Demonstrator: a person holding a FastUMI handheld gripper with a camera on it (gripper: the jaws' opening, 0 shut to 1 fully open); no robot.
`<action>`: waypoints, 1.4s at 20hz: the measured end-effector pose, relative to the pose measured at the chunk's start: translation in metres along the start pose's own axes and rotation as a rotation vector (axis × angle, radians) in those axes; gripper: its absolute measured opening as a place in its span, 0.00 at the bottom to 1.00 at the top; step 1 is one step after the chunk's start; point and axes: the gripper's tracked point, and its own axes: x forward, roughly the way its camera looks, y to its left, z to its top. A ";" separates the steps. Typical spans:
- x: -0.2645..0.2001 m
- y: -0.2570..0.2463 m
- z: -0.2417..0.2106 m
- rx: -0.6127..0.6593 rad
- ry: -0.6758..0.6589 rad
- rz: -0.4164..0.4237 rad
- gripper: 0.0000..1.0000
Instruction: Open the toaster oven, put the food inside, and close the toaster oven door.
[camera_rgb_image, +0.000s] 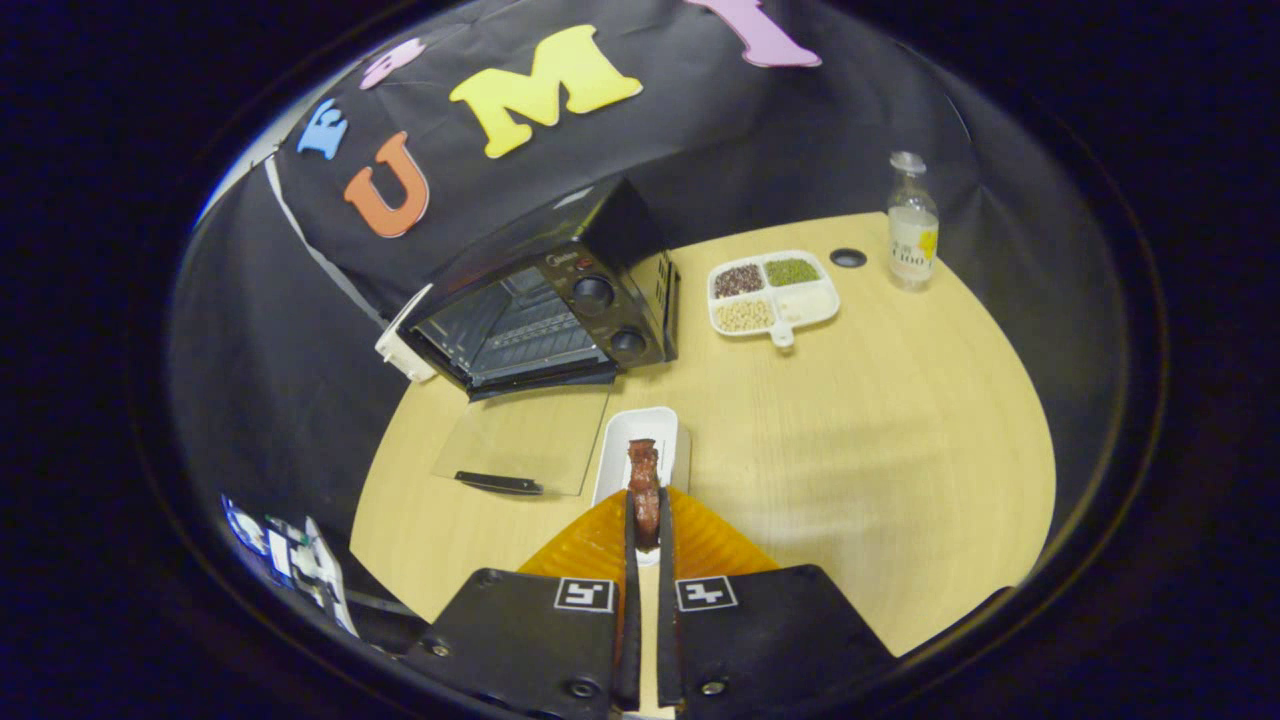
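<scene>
Tabletop (850, 450): fingers (646, 520) pinch meat (643, 485) (oven (540, 300) open).

A divided tray of beans and grains (772, 293) and a glass bottle (912, 225) stand on the wooden table (880, 440).

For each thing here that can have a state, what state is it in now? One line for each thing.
Toaster oven: open, rack bare.
Oven door: folded down flat onto the table.
Gripper: shut on the food.
Food: brown piece pinched between the fingers, above the white dish.
White dish: beside the door, beneath the food.
Divided tray: each compartment filled.
Bottle: upright, cap on.
</scene>
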 end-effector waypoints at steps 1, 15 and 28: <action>-0.006 0.005 0.002 -0.043 -0.021 -0.020 0.09; -0.032 0.148 -0.014 -0.514 -0.236 -0.082 0.09; 0.054 0.194 0.016 -0.300 -0.317 -0.066 0.09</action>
